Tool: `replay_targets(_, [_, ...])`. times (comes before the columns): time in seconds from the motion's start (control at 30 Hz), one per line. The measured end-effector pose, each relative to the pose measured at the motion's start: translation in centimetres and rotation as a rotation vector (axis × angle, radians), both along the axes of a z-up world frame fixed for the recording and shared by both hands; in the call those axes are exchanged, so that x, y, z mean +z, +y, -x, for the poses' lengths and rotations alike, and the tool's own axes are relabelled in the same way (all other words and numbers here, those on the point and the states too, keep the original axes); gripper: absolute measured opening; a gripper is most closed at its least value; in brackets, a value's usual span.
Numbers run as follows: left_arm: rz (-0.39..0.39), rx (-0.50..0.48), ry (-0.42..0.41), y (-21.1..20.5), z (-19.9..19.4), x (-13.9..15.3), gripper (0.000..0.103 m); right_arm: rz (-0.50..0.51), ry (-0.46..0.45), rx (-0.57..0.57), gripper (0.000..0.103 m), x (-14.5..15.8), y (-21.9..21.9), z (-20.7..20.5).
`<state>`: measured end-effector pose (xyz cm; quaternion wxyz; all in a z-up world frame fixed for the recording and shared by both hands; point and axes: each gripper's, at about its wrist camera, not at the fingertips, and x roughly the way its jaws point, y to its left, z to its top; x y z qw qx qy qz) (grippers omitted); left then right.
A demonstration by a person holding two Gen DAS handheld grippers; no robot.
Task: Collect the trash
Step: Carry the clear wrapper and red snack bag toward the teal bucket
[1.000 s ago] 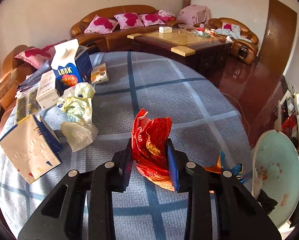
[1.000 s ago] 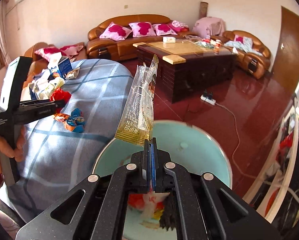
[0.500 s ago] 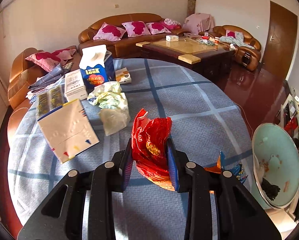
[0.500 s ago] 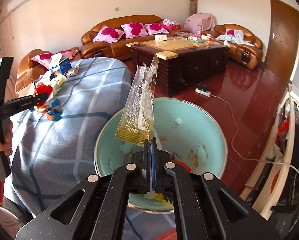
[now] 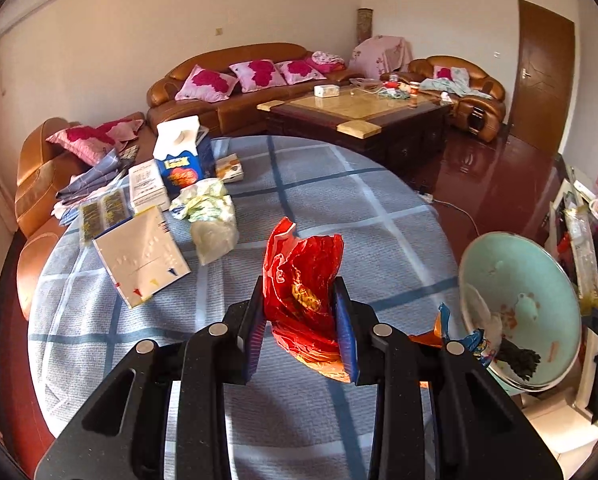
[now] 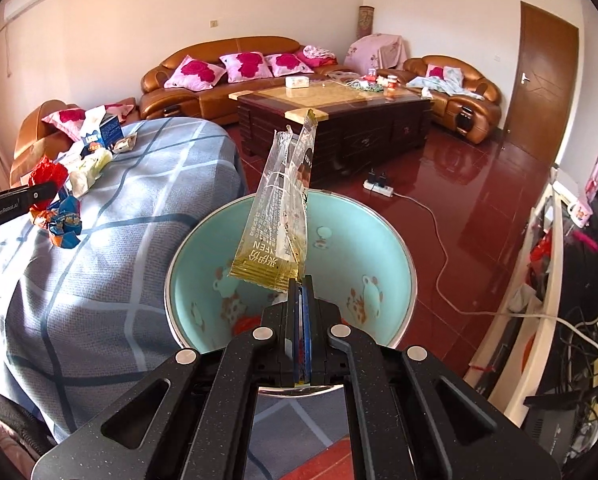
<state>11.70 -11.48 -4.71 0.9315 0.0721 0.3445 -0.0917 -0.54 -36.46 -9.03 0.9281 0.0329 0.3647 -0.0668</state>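
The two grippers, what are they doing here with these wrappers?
A person is collecting trash from the checked table. The left gripper is clamped on a crumpled red wrapper above the cloth. The right gripper pinches a clear yellow-edged packet over the pale green basin, not yet released.

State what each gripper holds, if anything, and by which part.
The left gripper clamps a crumpled red wrapper around its lower middle. The right gripper pinches a clear yellow-edged packet by its bottom corner.
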Motion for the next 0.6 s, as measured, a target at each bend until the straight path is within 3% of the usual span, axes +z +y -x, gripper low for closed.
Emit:
replay_targets(0.33, [-0.04, -0.166, 0.026, -7.5, 1.9, -1.0, 0.032, 0.025, 0.0, -0.008, 0.002, 0.2, -1.0, 0.5])
replay_targets(0.6, [-0.075, -0.241, 0.039, -13.0, 2.5, -1.8, 0.032, 0.018, 0.003, -0.018, 0.002, 0.1, -2.4, 0.7])
